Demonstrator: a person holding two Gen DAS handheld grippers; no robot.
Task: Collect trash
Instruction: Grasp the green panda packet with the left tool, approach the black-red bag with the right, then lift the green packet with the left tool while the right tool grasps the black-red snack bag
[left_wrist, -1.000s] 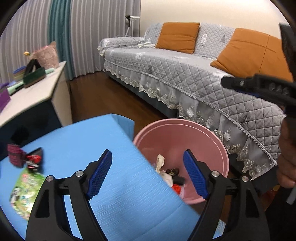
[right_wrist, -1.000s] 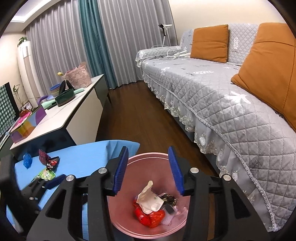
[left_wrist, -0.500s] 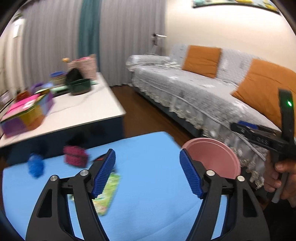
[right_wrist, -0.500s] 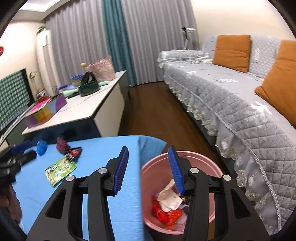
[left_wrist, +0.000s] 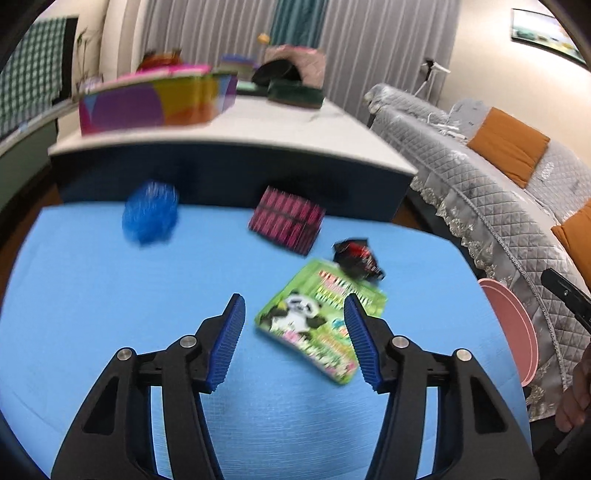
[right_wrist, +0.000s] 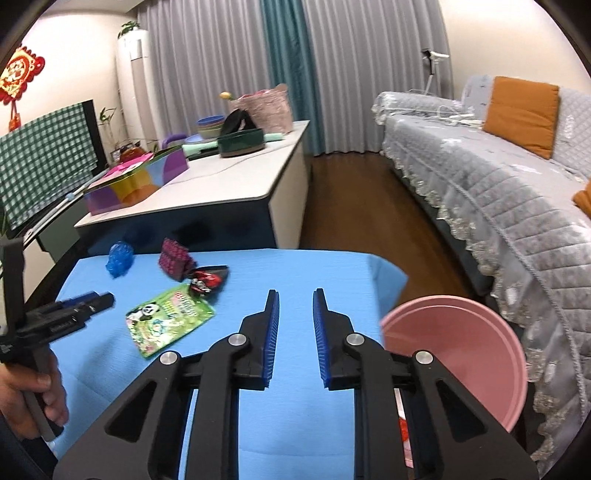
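A green panda snack packet (left_wrist: 321, 317) (right_wrist: 168, 319) lies flat on the blue table (left_wrist: 110, 314) (right_wrist: 314, 273). Beyond it sit a black-and-red wrapper (left_wrist: 356, 258) (right_wrist: 205, 282), a pink-and-black patterned box (left_wrist: 286, 223) (right_wrist: 173, 258) and a crumpled blue ball (left_wrist: 149, 216) (right_wrist: 120, 258). My left gripper (left_wrist: 293, 301) hovers over the near end of the packet; its jaws are closing with nothing pressed between them. My right gripper (right_wrist: 294, 295) hangs over bare blue table, its jaws closing on nothing. The pink trash bin (right_wrist: 465, 354) (left_wrist: 513, 332) stands off the table's right edge.
A white low table (right_wrist: 236, 177) behind holds a colourful box (right_wrist: 136, 182), a dark green tray (right_wrist: 240, 142) and a pink basket (right_wrist: 266, 107). A grey quilted sofa (right_wrist: 498, 192) with orange cushions runs along the right. A person's hand (right_wrist: 33, 391) grips the left tool.
Both grippers swung left, away from the pink bin and over the blue table. The left one now sits above the panda packet. Both pairs of jaws have narrowed.
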